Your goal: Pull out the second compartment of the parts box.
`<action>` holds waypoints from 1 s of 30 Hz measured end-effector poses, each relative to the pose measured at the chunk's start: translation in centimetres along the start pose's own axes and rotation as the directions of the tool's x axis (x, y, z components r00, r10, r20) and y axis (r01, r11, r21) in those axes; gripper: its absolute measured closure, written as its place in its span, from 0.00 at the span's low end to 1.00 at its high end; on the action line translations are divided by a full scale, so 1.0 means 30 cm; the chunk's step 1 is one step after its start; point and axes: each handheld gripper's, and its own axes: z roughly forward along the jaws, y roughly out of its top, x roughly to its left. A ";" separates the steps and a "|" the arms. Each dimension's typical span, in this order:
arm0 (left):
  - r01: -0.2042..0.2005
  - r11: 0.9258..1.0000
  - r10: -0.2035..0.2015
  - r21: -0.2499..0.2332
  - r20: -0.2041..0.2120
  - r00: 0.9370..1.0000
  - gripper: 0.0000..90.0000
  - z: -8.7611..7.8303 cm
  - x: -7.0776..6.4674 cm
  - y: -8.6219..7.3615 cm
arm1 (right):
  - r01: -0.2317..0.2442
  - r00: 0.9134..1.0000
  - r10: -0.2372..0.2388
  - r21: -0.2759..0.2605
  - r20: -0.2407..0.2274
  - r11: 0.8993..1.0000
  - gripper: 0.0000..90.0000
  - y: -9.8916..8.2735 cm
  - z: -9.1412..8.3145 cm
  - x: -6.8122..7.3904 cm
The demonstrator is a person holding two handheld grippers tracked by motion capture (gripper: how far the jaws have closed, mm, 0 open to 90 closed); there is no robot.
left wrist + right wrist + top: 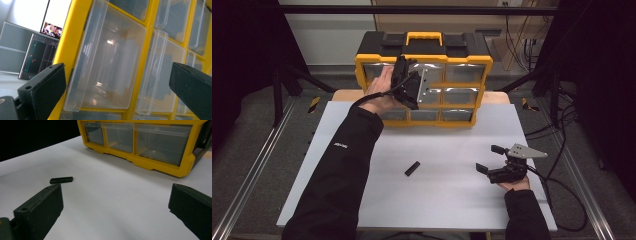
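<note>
A yellow and black drawer organizer stands at the back of the white table. My left gripper is held up against its front, open, with a clear plastic drawer straight ahead between the jaws; I cannot tell whether they touch it. My right gripper rests low at the table's right side, open with nothing between its jaws. A small black bar lies flat on the table to its left, and is visible as the black bar past the left jaw.
The organizer's lower row of clear drawers sits shut in the yellow frame. A lit monitor stands beyond the organizer. Cables trail off the table's right edge. Metal rails flank the table.
</note>
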 end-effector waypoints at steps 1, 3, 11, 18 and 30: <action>-0.004 1.000 0.004 -0.003 0.000 1.000 0.02 0.001 -0.002 0.000 | 0.000 1.000 0.000 -0.001 0.000 1.000 0.00 0.000 -0.001 0.000; -0.023 1.000 0.023 -0.002 -0.001 1.000 0.02 0.004 -0.004 0.001 | 0.000 1.000 0.000 -0.001 -0.001 1.000 0.00 0.000 0.000 0.000; -0.079 0.997 0.080 0.018 -0.019 0.997 0.02 0.020 -0.013 -0.001 | -0.001 1.000 0.001 0.000 -0.001 1.000 0.00 0.000 0.000 0.000; -0.113 0.993 0.114 0.027 -0.042 0.993 0.04 0.025 -0.020 -0.002 | -0.001 1.000 0.001 -0.002 -0.002 1.000 0.00 0.000 0.000 0.000; -0.163 0.986 0.165 0.022 -0.103 0.981 0.18 0.023 -0.029 -0.002 | -0.002 1.000 0.002 -0.002 -0.002 1.000 0.00 0.000 0.000 0.000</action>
